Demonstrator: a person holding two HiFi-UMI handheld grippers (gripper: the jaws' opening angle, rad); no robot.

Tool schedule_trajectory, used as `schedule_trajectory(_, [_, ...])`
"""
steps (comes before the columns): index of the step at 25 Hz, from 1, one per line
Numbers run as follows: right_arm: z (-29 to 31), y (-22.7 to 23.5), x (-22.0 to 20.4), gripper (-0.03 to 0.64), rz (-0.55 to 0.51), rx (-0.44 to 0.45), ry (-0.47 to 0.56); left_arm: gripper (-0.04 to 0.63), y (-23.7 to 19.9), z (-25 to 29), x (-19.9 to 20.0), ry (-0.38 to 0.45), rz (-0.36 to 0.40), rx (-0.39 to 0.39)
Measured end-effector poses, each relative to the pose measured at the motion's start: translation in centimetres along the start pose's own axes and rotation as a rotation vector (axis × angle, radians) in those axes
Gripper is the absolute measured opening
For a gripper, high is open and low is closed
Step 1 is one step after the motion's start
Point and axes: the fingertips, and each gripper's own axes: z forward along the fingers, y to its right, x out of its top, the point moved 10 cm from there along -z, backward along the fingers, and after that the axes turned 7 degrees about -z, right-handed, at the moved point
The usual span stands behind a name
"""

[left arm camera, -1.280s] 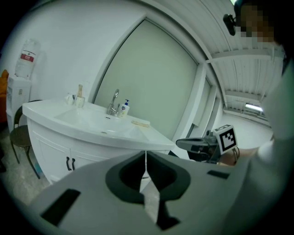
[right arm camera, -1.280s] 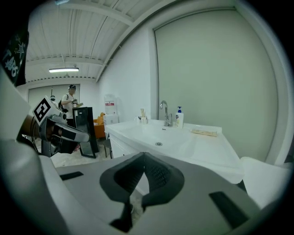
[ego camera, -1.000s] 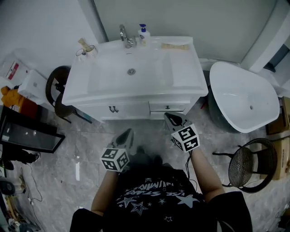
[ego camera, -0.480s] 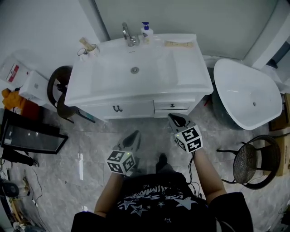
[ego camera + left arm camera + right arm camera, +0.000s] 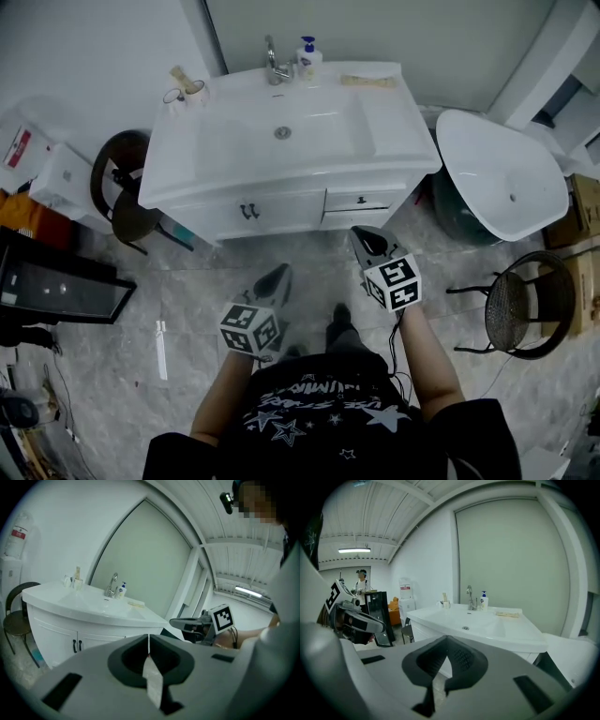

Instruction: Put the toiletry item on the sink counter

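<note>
Your left gripper [image 5: 277,275] and right gripper [image 5: 365,240] both have fingers clenched on nothing. The likely toiletry item, the pump bottle [image 5: 307,58], stands upright well ahead of your fingers. It's at the back of the table [image 5: 394,141], just beside the metal faucet [image 5: 274,66]. Right fingers look slightly nearer. Bottle is white plastic with a blue pump; table is glossy white.
</note>
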Motion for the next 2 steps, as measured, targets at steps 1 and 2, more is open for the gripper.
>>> schedule_trajectory(1, [-0.16,-0.96,0.17,0.014,-0.001,-0.003,0.000,0.021,-0.36,-0.79,-0.14,0.000,-0.002,-0.002])
schedule_trajectory(2, [-0.33,-1.93,0.34,0.014,-0.003,-0.005,0.000,0.021,-0.72,-1.59,-0.30,0.000,-0.005,-0.003])
